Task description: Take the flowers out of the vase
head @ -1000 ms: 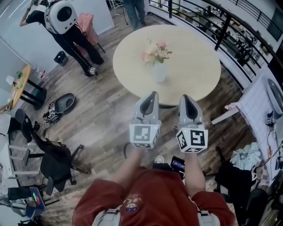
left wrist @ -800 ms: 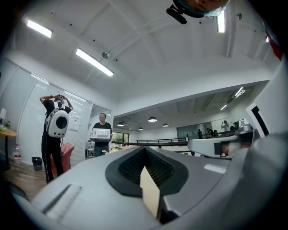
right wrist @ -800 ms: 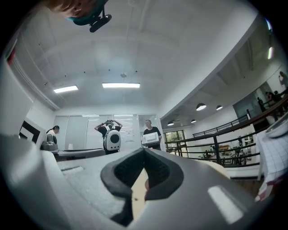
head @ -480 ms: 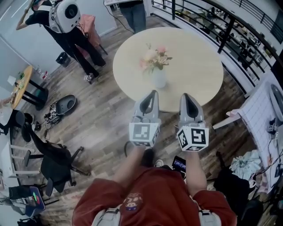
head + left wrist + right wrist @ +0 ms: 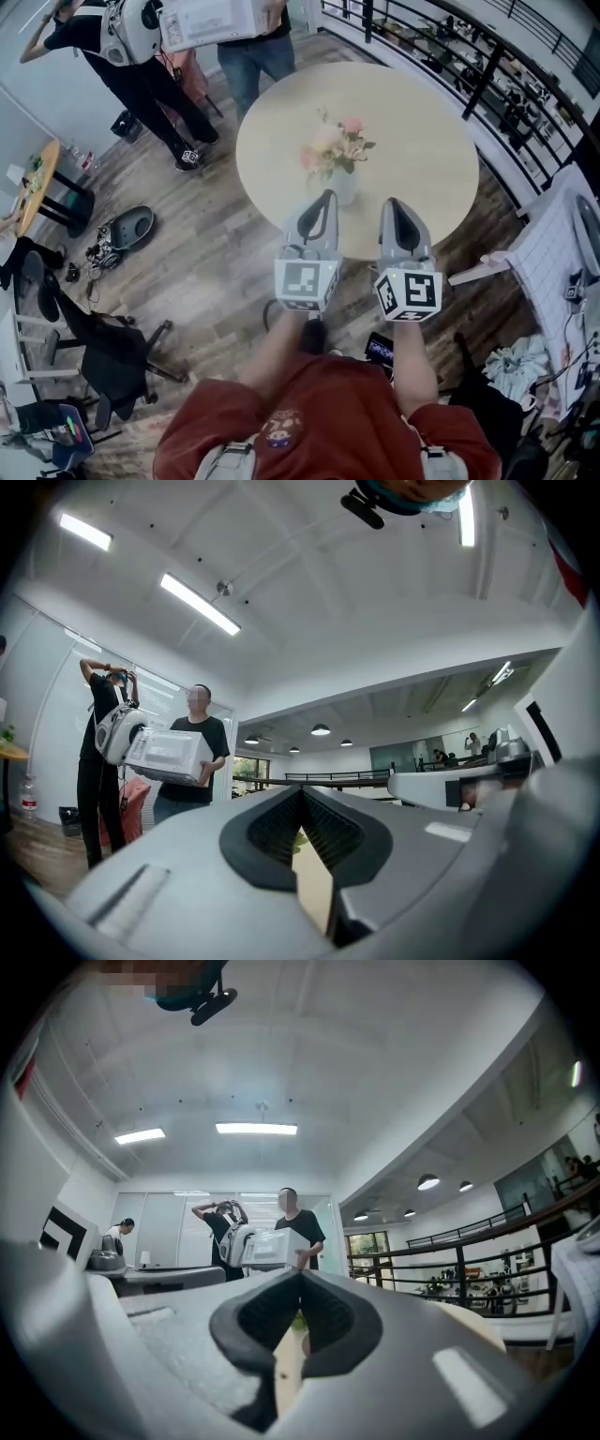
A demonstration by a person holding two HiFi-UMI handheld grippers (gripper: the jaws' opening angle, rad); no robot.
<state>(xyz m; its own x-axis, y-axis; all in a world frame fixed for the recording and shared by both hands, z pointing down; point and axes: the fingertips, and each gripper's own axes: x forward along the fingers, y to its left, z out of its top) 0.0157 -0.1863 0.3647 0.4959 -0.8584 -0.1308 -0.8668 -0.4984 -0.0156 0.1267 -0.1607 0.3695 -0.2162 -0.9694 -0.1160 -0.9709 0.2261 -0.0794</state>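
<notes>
On the round table [image 5: 422, 122], a bit near-left of centre, flowers [image 5: 336, 148] are standing upright in the white vase [image 5: 345, 186], none removed yet.

Vase is sitting just beyond the left gripper [image 5: 325, 199], slightly to its right. From the head view the tip is overlapping the vase's near-left side; can't tell whether it's touching. Right gripper [image 5: 388, 206] is hovering to the right of the vase, apart from it, with its tip over the table's near part. Both are pointing roughly level toward the far side, side by side.

Left gripper: jaws are resting together, pads [image 5: 272, 827] meeting at the tip, nothing clamped. Only tabletop and a speck of green are showing through the slot behind. Right gripper: same, fully closed and empty.

Versus a second ago: table and vase are now sitting closer to both grippers. The bare tabletop then showing between the left tip and the vase is gone. Jaws are staying closed. A person [image 5: 258, 56] carrying a white box [image 5: 211, 21] is now standing at the table's far-left edge.
</notes>
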